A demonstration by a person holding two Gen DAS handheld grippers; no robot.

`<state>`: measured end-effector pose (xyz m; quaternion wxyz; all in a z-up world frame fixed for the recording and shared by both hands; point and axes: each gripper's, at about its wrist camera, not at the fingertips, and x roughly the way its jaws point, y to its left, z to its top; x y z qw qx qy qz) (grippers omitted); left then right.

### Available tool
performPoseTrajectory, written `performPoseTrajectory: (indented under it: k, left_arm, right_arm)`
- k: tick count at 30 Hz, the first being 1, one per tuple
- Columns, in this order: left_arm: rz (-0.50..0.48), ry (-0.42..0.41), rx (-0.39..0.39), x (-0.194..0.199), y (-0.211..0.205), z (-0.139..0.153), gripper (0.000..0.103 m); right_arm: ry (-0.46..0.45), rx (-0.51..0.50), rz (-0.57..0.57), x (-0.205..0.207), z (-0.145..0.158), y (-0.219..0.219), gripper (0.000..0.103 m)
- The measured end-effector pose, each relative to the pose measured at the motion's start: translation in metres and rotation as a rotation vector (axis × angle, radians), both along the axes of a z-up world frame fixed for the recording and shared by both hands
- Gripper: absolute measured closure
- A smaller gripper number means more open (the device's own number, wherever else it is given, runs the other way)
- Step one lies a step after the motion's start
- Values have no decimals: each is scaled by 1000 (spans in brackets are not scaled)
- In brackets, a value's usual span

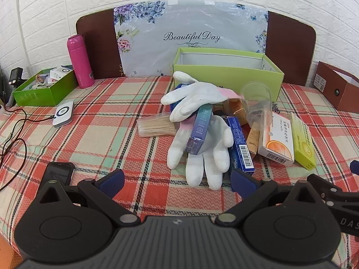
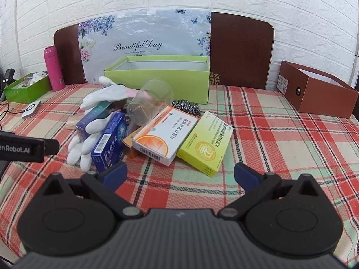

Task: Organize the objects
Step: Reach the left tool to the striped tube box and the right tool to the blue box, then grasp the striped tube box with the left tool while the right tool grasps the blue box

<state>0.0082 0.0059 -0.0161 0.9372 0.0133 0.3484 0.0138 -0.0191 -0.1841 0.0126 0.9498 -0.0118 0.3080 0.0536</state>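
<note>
Left wrist view: you are hovering both the left gripper [image 1: 177, 180] and right gripper [image 2: 180, 176] wide open and empty, because the glove-and-carton pile [image 1: 202, 134] is sitting at twelve o'clock before the green box [image 1: 226, 76].

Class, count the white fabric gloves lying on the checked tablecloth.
2. One white fabric glove drapes over the top of the pile; the other white fabric glove lies nearer the camera, under a teal-purple carton. More may be hidden.

Two wrist fisheyes, low and near, angled down across the plaid table [image 1: 94, 134], sharing the green box [image 2: 157, 78]
</note>
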Motion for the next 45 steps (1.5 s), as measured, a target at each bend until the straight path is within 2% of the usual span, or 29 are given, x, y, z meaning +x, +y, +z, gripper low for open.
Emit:
performPoseTrajectory:
  k: [11,19,20,22,23,25,26,29,30,31,32,33,34,35,36,41,45]
  left_arm:
    - [-2,11,-15,6,5,-7,0]
    - [26,-15,-45,16,35,-5,0]
    - [26,-15,-50,19,38,-5,0]
    - [15,-26,-59,27,40,-3,0]
    - [0,-35,-65,31,40,-3,0]
    - [-46,-47,-80,41,37,-4,0]
    - [-68,-48,-83,48,34,-6,1]
    - [-121,-22,-89,72,22,-16,13]
    - [-133,-5,-94,81,19,-20,20]
    - [-143,12,-102,88,16,-24,28]
    - [-153,27,-110,95,14,-27,31]
    - [-160,37,-117,100,13,-29,42]
    - [-168,49,-128,104,13,-32,59]
    - [-181,66,-148,108,13,-34,71]
    - [-189,79,-166,110,13,-35,77]
    - [-219,93,-194,84,24,-30,80]
    - [-220,129,-201,46,38,-33,80]
  right_arm:
    - [8,-9,-1,4,-4,5,0]
    - [16,41,151,9,-10,38,0]
    - [16,27,179,12,-12,46,2]
    - [-2,1,235,17,-15,66,15]
    - [-1,-7,252,21,-17,74,21]
    - [3,-14,281,31,-23,87,27]
    - [4,-17,283,35,-25,91,34]
    - [27,-16,275,50,-35,95,53]
    - [49,-1,272,54,-38,93,65]
    - [70,17,272,56,-40,91,72]
    - [90,38,278,57,-41,86,81]
    - [97,47,278,57,-40,81,82]
    - [96,44,279,55,-38,77,83]
    - [94,42,278,53,-35,72,85]
    - [92,50,275,50,-33,66,86]
    - [119,131,297,34,-22,26,87]
    - [155,134,317,21,-24,10,86]
